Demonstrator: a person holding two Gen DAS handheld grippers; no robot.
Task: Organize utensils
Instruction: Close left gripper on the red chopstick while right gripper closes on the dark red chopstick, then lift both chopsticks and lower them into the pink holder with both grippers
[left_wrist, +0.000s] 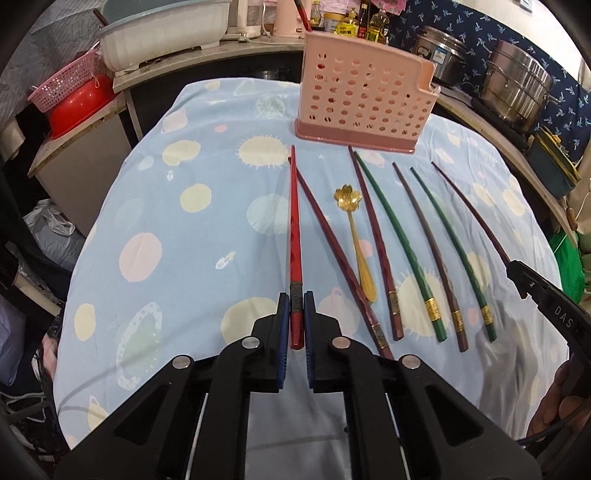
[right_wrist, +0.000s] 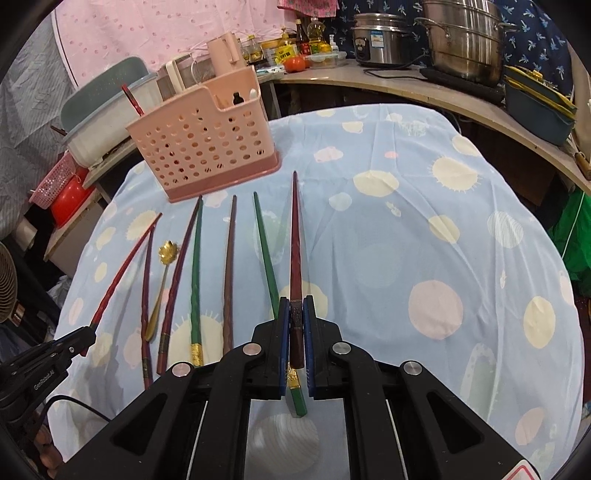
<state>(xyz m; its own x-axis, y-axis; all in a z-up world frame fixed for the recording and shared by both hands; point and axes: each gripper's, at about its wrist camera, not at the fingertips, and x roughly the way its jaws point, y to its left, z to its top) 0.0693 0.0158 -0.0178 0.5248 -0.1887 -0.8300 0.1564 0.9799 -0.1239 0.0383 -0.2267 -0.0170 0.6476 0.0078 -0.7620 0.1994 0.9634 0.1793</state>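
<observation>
Both grippers angled steeply down over the cloth-covered counter (left_wrist: 184, 240), side by side. Left gripper (left_wrist: 296, 312): jaws pinched shut on the thick end of the red chopstick (left_wrist: 294, 236), blue ribbed pads against its dark metal band. Right gripper (right_wrist: 296, 314): jaws likewise clamped on the butt of the dark maroon chopstick (right_wrist: 294, 240) (seen from the left wrist view as a long curved rod running into the black fingertips at the right edge). Both sticks slim, tapered, glossy, long axis running straight away from each camera, thin tips aimed toward the far side where the pink perforated holder (left_wrist: 364, 99) stands upright on its darker base. Between the two held sticks, flat on the pale blue cloth with cream and pink dots: a gold spoon (left_wrist: 356, 236) with flower-shaped bowl pointing away, two green chopsticks with gold bands, and several brown-red ones, all roughly parallel, tips toward the holder. One green stick passing under the right jaws, not gripped.
</observation>
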